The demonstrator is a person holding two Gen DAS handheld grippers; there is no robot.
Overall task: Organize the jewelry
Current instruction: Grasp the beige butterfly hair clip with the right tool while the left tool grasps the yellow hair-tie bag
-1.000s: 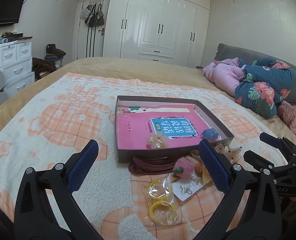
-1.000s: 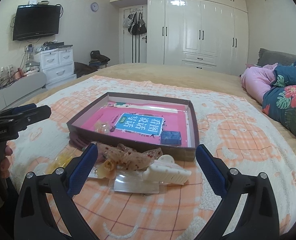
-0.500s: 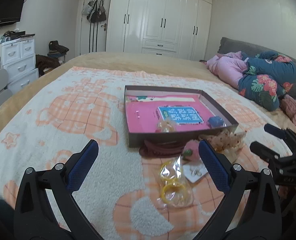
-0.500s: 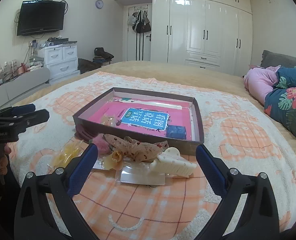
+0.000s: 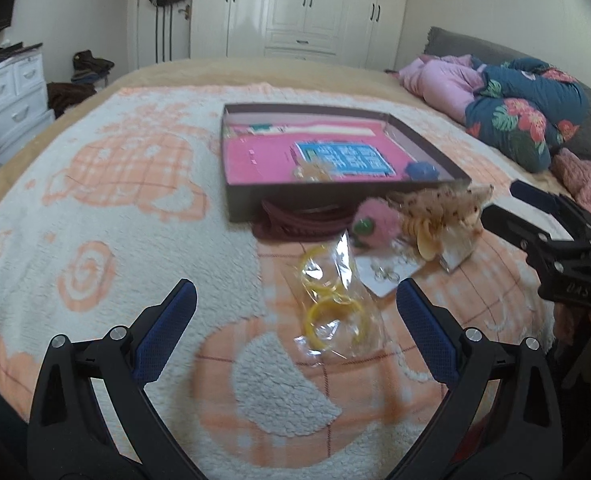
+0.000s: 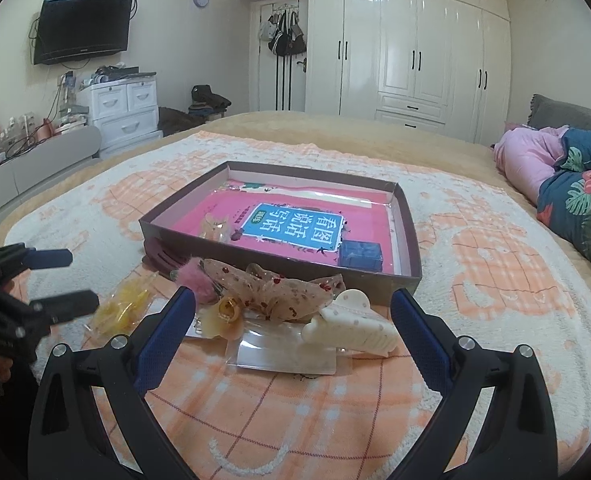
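A shallow brown box (image 5: 251, 202) (image 6: 279, 266) with a pink lining lies on the bed blanket; a blue cube (image 6: 361, 256) and a small clear trinket (image 6: 215, 230) sit inside it. In front of the box lies a heap of accessories: a bag of yellow rings (image 5: 333, 308) (image 6: 121, 308), a pink pompom (image 5: 371, 220), a sheer dotted bow (image 6: 287, 294), a white claw clip (image 6: 351, 330), a dark red band (image 5: 295, 224). My left gripper (image 5: 295, 328) hangs open just short of the yellow rings. My right gripper (image 6: 293, 330) is open over the bow and clip.
A fleecy orange-and-white blanket (image 5: 115, 208) covers the bed. Rolled pink and floral bedding (image 5: 515, 104) (image 6: 575, 184) lies at the right. White drawers (image 6: 123, 112), a wall television (image 6: 81, 28) and wardrobes (image 6: 407, 48) stand beyond the bed.
My left gripper has pulled back and turned to the left, so the box and heap sit further right and further off. The right gripper has edged closer to the heap.
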